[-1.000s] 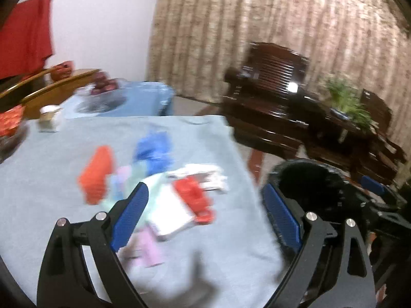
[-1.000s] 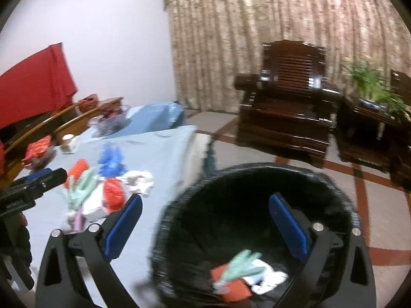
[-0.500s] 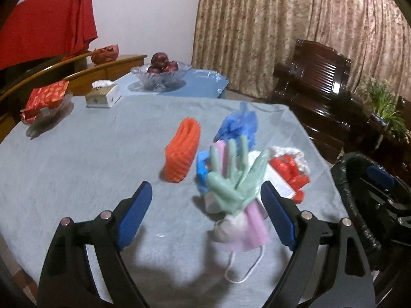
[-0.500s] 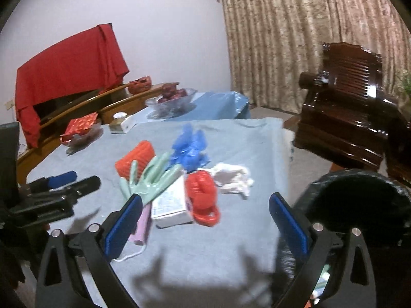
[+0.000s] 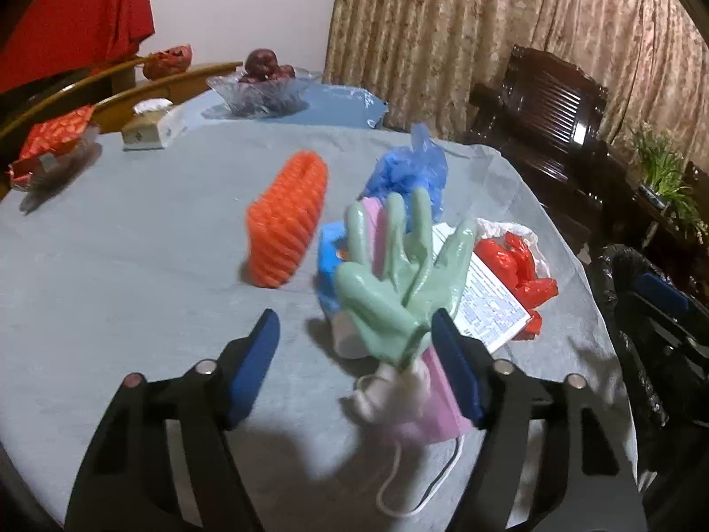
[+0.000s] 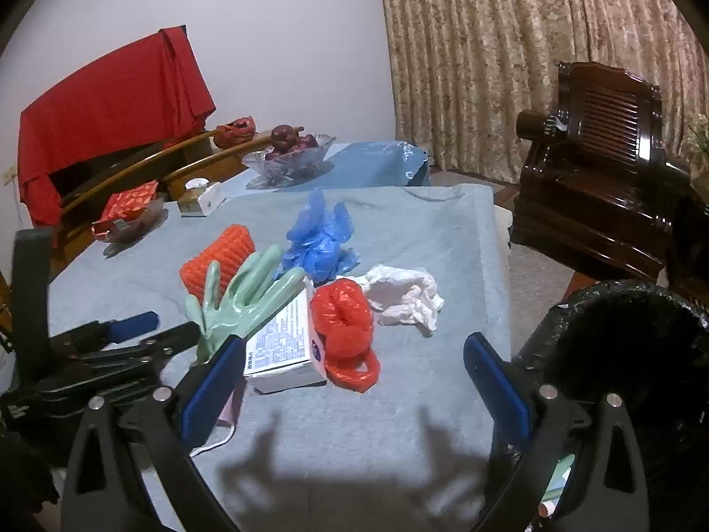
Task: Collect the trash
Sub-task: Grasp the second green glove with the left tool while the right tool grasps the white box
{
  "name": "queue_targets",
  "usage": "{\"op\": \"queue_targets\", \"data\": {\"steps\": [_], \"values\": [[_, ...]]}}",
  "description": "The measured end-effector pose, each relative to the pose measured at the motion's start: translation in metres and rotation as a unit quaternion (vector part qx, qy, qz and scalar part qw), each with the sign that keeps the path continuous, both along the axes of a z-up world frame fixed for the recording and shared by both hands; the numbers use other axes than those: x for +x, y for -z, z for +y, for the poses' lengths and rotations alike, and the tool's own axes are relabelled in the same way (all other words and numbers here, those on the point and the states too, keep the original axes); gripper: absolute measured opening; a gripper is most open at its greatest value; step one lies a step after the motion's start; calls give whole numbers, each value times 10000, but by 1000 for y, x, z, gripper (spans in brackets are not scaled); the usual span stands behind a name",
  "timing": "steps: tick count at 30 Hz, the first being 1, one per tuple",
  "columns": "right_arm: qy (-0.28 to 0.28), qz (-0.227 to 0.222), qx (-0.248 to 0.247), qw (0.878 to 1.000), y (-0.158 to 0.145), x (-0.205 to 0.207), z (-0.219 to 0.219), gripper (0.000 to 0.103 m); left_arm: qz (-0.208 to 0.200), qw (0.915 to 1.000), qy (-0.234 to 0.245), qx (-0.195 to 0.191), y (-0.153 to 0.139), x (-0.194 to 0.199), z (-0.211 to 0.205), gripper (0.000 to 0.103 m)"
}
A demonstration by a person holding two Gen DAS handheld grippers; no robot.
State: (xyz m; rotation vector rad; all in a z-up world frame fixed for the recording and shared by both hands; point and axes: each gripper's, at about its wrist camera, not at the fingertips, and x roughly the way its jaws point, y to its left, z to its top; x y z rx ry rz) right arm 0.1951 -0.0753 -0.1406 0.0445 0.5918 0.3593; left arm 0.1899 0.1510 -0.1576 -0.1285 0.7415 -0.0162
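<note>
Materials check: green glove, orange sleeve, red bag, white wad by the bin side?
Green glove: looks like rubber or latex, smooth with a soft sheen.
Orange sleeve: probably foam netting, matte, ribbed mesh surface.
Red bag: thin plastic film, glossy crinkles with highlights.
White wad: crumpled tissue or thin film; matte folds, cannot tell which.

A pale wall [image 6: 283,44] meets floor-length patterned curtains [image 6: 487,66] in a dim, artificially lit room. A red cloth [image 6: 111,102] drapes over curved wooden furniture [image 6: 133,173] at left. A dark carved armchair [image 6: 607,168] stands on a tiled floor [image 6: 536,266] before the curtains, with a potted plant [image 5: 664,177] beside it. A grey-blue cloth covers the table [image 6: 434,230].
</note>
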Motion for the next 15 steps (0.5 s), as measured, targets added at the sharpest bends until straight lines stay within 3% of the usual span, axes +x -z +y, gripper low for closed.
{"op": "queue_targets", "data": {"steps": [3,11,15], "values": [[24,13,0,10000,1,1,-3,97,44,9999,50,-92,3,4,-7,59],[-29,-19,-66,10000,1,2,-2,97,237,9992,5,-317,18,18,-16,58],[10,5,-44,10000,2,2,-2,97,194,9987,116,-465,14,18,-18,33]]}}
